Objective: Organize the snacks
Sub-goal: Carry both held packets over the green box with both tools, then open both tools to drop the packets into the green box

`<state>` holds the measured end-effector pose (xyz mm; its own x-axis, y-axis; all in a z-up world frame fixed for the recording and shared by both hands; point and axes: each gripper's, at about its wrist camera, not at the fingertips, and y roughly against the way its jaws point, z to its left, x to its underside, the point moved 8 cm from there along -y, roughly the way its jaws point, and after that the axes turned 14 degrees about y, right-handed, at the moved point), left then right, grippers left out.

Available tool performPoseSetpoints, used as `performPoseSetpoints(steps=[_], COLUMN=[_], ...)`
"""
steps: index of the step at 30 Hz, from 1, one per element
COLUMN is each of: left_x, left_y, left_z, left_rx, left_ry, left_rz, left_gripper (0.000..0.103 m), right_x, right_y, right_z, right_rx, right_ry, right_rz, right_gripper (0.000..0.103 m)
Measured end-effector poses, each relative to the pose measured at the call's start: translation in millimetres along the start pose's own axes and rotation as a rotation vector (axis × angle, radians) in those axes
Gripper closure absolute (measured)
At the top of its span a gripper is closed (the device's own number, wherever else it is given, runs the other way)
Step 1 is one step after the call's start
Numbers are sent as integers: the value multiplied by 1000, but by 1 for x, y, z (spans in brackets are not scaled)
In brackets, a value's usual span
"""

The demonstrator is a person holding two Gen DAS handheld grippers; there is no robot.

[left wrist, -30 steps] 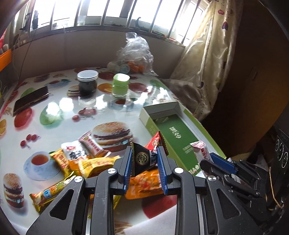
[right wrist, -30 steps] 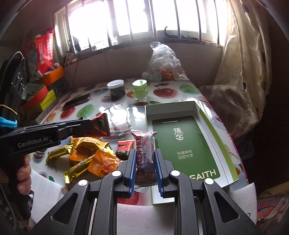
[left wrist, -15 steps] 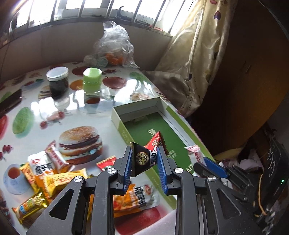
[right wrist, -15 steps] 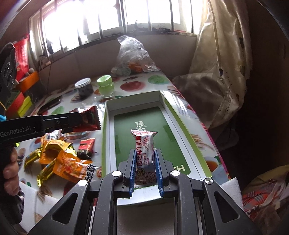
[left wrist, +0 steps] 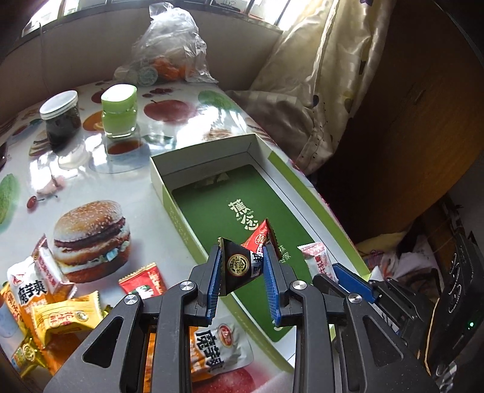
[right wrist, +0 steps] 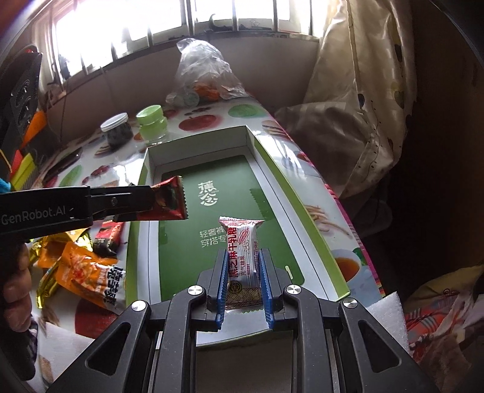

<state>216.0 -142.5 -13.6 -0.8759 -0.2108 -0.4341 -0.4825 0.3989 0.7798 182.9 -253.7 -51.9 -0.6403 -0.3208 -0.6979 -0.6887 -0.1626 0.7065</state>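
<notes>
Both our grippers have moved from the snack pile to above the green box (right wrist: 305,208). Our left gripper (left wrist: 242,269) pinches a black-and-red packet (left wrist: 242,266); our right gripper (right wrist: 243,278) clamps a white candy bar (right wrist: 243,257). Loose snacks (left wrist: 57,308) lie left on the table (left wrist: 127,187).

Looked like home dining corner. Bench (left wrist: 187,99) wore glossy cloth printed with burgers, fruit. Barred window (right wrist: 193,18) sat far behind, patterned curtain (right wrist: 357,90) hung right. Jars (left wrist: 60,121), plastic bag (left wrist: 169,48) of food stood far on bench.
</notes>
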Motion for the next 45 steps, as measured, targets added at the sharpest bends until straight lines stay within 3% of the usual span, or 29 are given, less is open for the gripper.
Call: performPoseSetpoints(steps=[20,26,38,42,45], left_x=[3,4,5,6,6], left_y=[-27,-30,-24,-14,-6], left_z=[-6,-9,-13,-14,-13], left_rx=[-26,-38,-43,-34,-38], left_ry=[-11,-27,-34,-35,-35], left_rz=[53,60,49,25,11], left_gripper=[74,73,63,49,49], right_x=[4,5,5,5,5], right_y=[-13,-13,-8,-4,1], right_z=[-3,-5,-2,-2,0], right_rx=[24,21,28,33,36], right_ry=[7,2,-3,-13,-15], right_rz=[32,38,24,17,10], right_gripper=[84,77,62,56,55])
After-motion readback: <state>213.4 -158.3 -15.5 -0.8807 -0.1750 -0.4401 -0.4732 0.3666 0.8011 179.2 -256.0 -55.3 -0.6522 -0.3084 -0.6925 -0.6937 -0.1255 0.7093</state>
